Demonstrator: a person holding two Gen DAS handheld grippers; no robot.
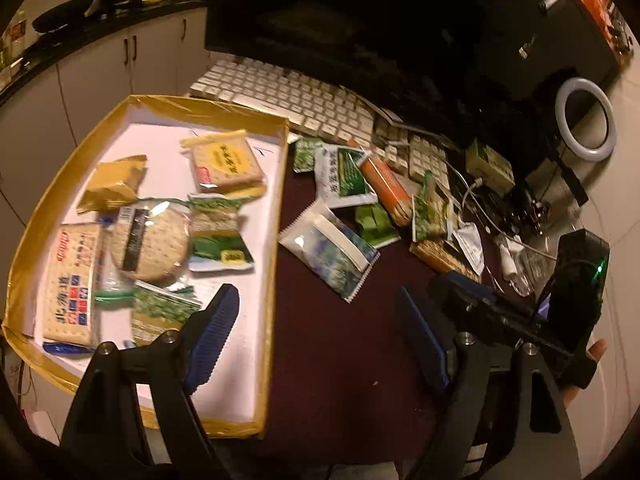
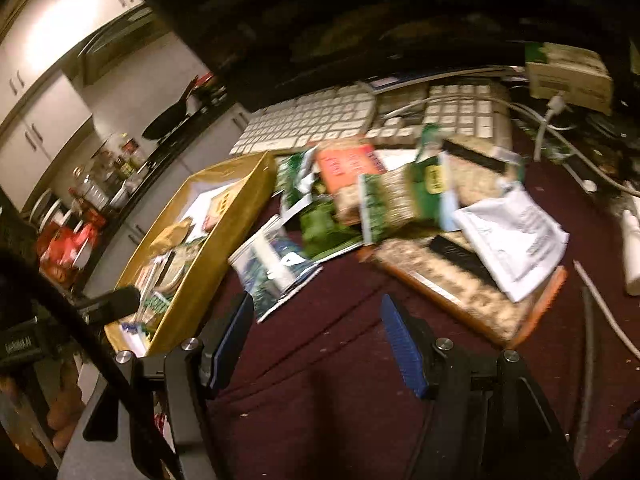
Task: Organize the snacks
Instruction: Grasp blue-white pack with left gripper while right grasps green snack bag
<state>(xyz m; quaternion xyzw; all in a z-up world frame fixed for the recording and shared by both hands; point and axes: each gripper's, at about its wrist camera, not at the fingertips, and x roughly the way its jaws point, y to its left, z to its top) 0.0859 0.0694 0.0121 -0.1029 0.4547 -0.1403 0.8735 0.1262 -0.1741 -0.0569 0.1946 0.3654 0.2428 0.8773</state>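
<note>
Maroon cloth (image 2: 320,400) — loose snack packets (image 2: 276,268) beyond

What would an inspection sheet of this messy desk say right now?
Surface: dark red tabletop, bare patch near the claws.
Job's things: gold-rimmed tray holding several snack packs; loose snack pile beside it.
Clutter: white keyboard, ring light, white packet.
Grippers: left claw and right claw both open, empty.
Cables: white cable behind the pile.
Surroundings: kitchen cabinets, frying pan.
</note>
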